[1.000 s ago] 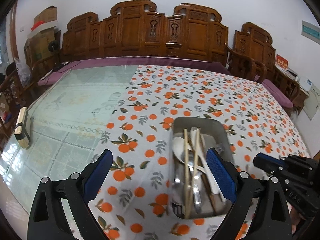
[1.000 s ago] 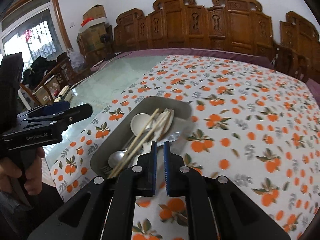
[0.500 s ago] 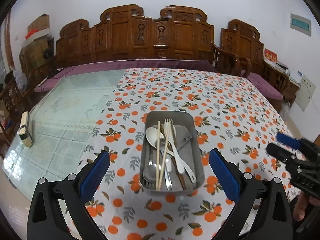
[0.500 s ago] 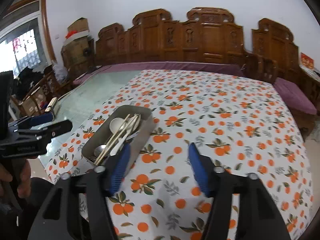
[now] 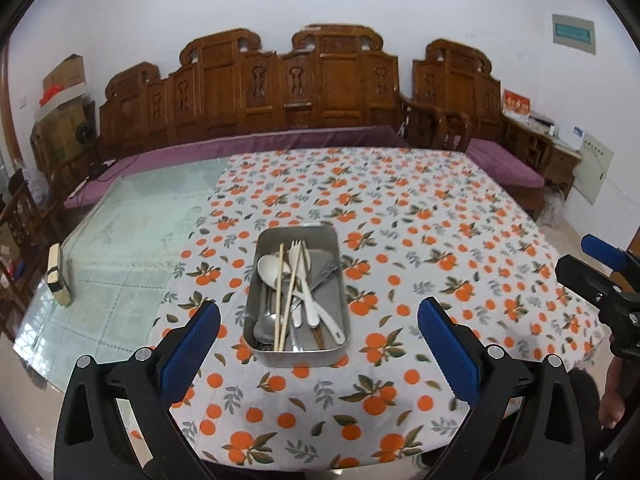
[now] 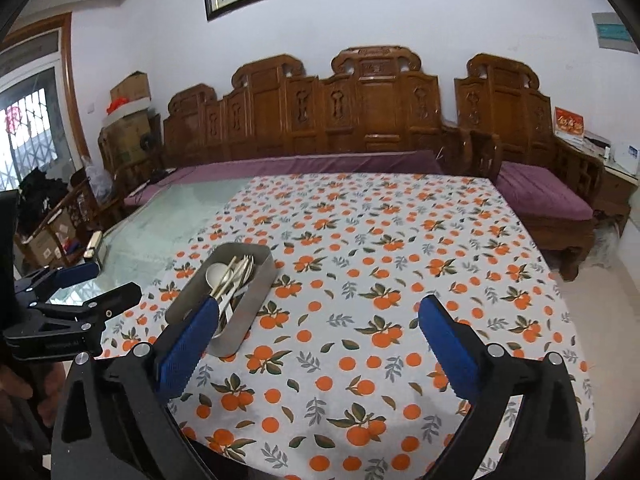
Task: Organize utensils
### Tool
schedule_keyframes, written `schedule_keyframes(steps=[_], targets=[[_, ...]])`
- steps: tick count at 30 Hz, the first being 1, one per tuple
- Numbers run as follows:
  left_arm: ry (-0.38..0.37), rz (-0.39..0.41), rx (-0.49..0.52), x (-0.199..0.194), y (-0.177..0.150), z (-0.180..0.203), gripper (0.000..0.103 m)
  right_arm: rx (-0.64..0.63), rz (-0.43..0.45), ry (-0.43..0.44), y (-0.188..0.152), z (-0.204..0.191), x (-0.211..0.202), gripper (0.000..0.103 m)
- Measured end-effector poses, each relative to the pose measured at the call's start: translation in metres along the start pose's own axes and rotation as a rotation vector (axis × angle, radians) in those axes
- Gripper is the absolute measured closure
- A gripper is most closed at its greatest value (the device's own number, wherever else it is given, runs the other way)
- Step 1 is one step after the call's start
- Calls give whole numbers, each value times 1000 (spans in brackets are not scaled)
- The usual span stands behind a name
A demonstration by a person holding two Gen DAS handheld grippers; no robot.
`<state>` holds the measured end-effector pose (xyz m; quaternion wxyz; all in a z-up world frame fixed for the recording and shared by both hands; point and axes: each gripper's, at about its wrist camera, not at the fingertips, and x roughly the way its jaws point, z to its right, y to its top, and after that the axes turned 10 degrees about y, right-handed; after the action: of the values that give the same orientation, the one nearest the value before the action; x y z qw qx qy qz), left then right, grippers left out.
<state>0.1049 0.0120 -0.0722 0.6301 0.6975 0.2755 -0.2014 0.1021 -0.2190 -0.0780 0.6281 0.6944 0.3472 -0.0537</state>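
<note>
A metal tray (image 5: pixel 263 245) sits on the orange-print tablecloth (image 5: pixel 400 240) near the table's front edge. It holds white spoons (image 5: pixel 269 270), a white fork, wooden chopsticks (image 5: pixel 279 300) and metal utensils. The tray also shows in the right wrist view (image 6: pixel 256 300). My left gripper (image 5: pixel 319 322) is open and empty, held back above the table's front edge in line with the tray. My right gripper (image 6: pixel 319 322) is open and empty, to the right of the tray. The right gripper shows at the right of the left wrist view (image 5: pixel 592 264).
The table's left part is bare glass (image 5: pixel 132 216) with a small block (image 5: pixel 59 276) near its left edge. A carved wooden bench (image 5: pixel 288 92) with purple cushions stands behind the table. Boxes (image 6: pixel 128 120) are stacked at the far left.
Both grippers have pulled back and up from the tray. The right gripper, shut a second ago, has opened wide. The tray now looks smaller and farther away.
</note>
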Motion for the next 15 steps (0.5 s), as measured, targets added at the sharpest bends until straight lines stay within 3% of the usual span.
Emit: schedule_keyframes(steps=[15], targets=[[-4,197,-46,-90,41,2,8,-79,182,-38,37,-25,-80,3]])
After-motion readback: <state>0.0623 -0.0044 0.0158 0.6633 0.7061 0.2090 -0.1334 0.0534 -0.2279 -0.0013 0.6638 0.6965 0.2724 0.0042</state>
